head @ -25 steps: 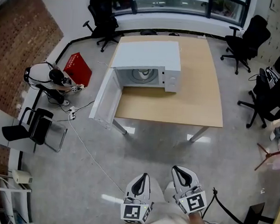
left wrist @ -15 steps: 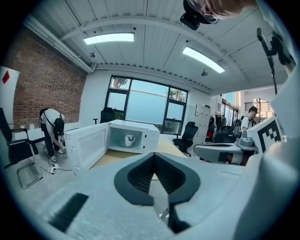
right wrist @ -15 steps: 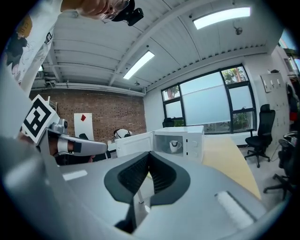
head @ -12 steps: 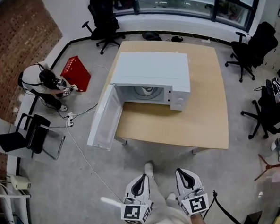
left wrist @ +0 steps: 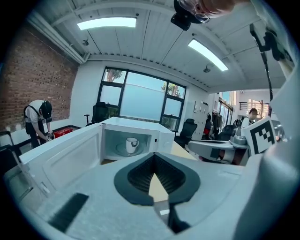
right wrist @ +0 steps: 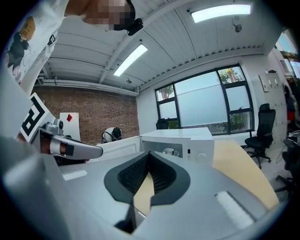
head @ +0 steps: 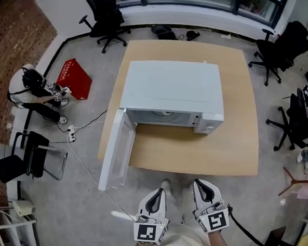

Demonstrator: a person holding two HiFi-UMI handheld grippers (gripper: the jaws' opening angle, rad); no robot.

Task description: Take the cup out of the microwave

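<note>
From the head view the cup is hidden under the top of the microwave (head: 172, 87); only a sliver of the open cavity shows. The hands behind both grippers are cut off by the bottom edge there.

In the left gripper view the cup (left wrist: 131, 144) stands upright inside the cavity. It is small, and its handle is hard to make out. In the right gripper view it is smaller, and only its upper part shows.

The microwave sits mid-surface (head: 194, 153). Its door (head: 117, 149) is swung wide open past the near left corner.

The left gripper (head: 159, 194) and the right gripper (head: 201, 186) are off the near edge, over the floor. Each has its fingers pressed together on nothing. The cup lies well beyond both.
</note>
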